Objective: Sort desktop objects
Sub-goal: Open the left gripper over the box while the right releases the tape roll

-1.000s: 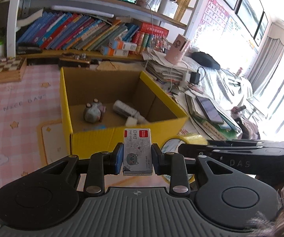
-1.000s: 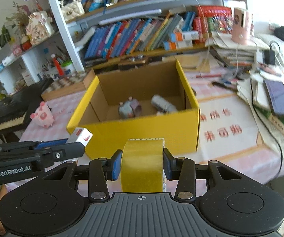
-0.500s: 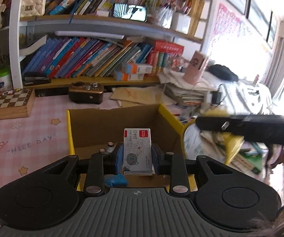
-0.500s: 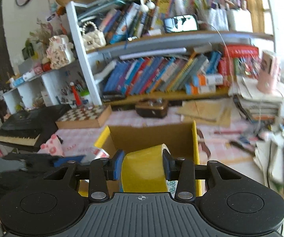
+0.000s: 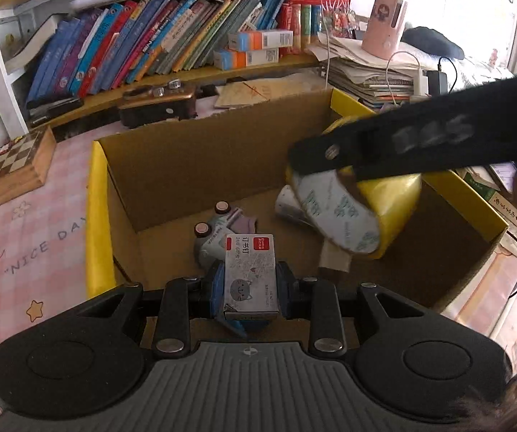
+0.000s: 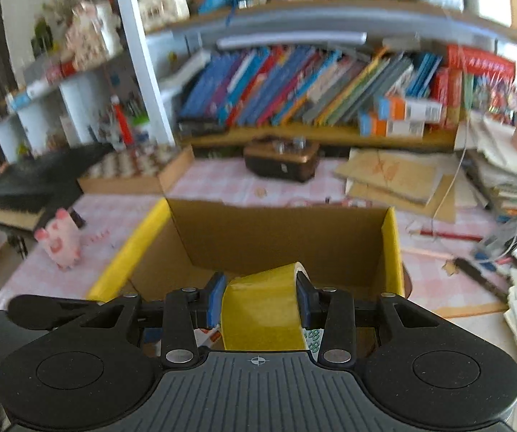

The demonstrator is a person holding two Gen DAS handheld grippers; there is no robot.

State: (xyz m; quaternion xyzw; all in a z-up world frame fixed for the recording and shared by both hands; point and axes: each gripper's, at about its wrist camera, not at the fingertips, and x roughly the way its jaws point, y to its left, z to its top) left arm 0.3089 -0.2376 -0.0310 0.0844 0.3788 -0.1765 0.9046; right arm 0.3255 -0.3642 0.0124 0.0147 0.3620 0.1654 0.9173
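Observation:
My left gripper is shut on a small grey staple box with a cat drawing, held over the open yellow cardboard box. In the box lie a grey toy car and a white tube. My right gripper is shut on a yellow tape roll, above the near part of the yellow cardboard box. In the left wrist view the tape roll hangs inside the box's right half under the right gripper's black finger.
A bookshelf stands behind the box. On the pink tablecloth are a chessboard, a brown case, a pink pig toy at left and paper stacks with cables at right.
Both grippers have moved forward from in front of the box to above its opening, each keeping its object. The view now looks down into the box.

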